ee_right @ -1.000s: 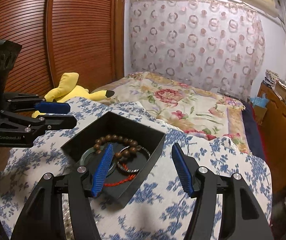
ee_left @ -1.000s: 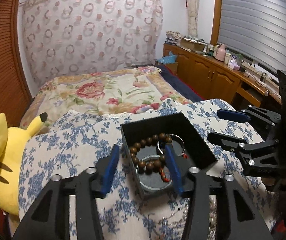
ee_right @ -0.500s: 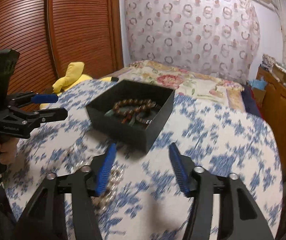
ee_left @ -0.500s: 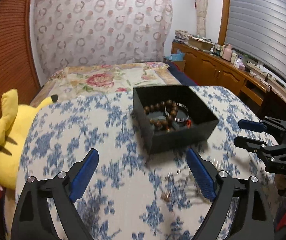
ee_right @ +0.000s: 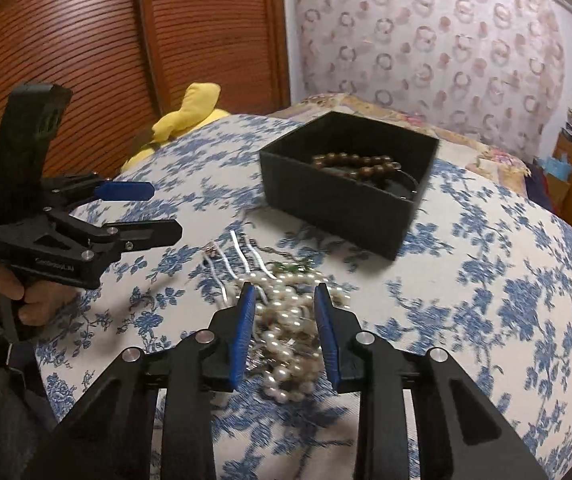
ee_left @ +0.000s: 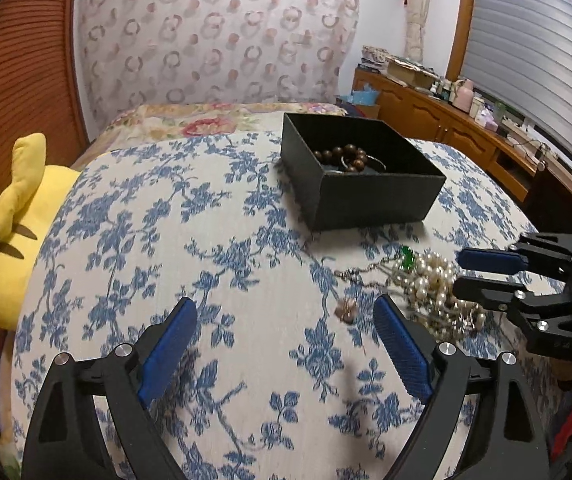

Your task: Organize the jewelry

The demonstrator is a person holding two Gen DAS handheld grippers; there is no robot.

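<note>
Pearls (ee_right: pixel 286 328) lie between the right gripper's (ee_right: pixel 285 330) narrowed, just-closing fingers, not yet pinched. Left gripper (ee_left: pixel 286 354) gapes wide beside them, empty.

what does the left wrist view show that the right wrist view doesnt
Only the left wrist view: the wooden sideboard with clutter under the shuttered window, and a small brownish pendant lying between the open left hand-held gripper's blue pads.

Only the right wrist view: the person's hand on the left handle, and the right hand-held gripper, jaws just closing, astride the pearl necklace pile.

Both: the black box holding the brown bead bracelet, the yellow plush toy and the blue floral cloth.
</note>
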